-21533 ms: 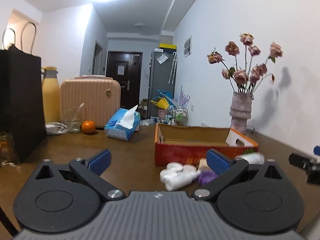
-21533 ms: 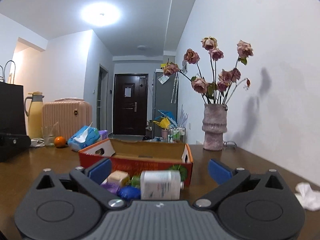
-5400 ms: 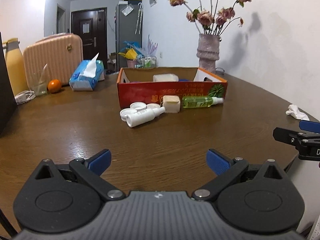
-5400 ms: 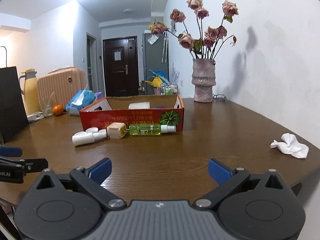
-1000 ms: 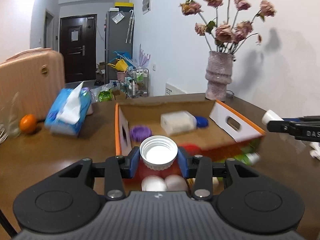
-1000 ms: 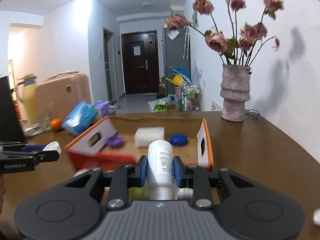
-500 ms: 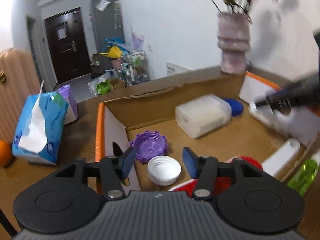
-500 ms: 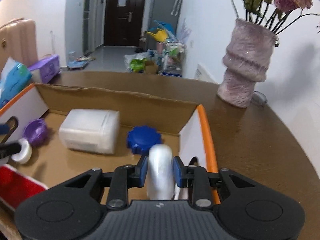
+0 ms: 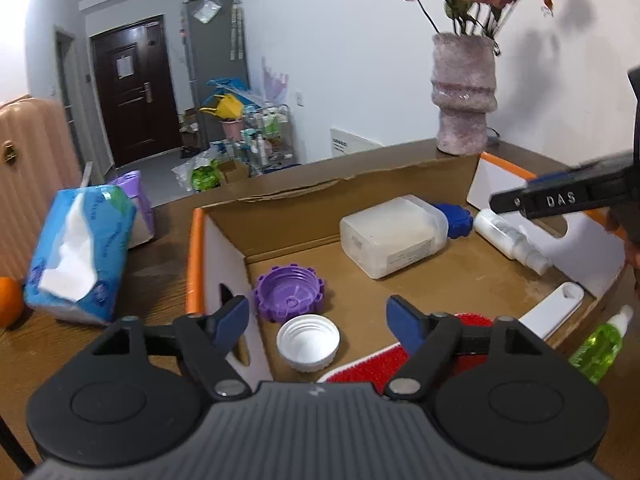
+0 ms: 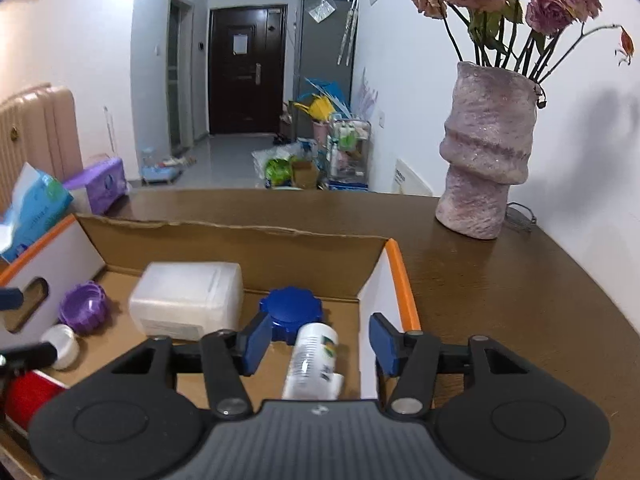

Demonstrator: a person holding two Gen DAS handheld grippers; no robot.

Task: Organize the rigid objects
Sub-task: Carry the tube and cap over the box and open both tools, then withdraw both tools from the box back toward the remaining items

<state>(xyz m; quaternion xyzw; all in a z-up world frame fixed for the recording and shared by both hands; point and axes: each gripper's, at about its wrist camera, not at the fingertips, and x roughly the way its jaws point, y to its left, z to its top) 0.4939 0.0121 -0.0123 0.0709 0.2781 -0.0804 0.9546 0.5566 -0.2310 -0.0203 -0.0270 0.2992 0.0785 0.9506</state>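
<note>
Five loose items already lie inside the cardboard box [image 9: 224, 216], by our count, and going left to right across its floor we find the purple lid [image 9: 289, 292] near the left wall, the white cap [image 9: 308, 343] just in front of it by the near edge, the translucent tub [image 9: 394, 234] toward the back wall with its blue lid [image 9: 456, 221] pointing right, and the white bottle [image 10: 314, 360] lying along the right wall. Our left gripper [image 9: 318, 320] hovers with its jaws spread well apart and just widened; the white cap sits open side up below them, touched by neither pad. Our right gripper [image 10: 314, 344] has likewise just been opening, and the white bottle lies loose between its pads, long axis running from the near edge toward the back wall, base away from us and neck toward us. We judge both of these drops complete. What looks left is the green spray bottle [image 9: 600, 348], lying outside the box near its right front corner, nozzle pointing up and to the right as the left wrist view shows it. Whether more remains on the table in front of the box we cannot tell.
</note>
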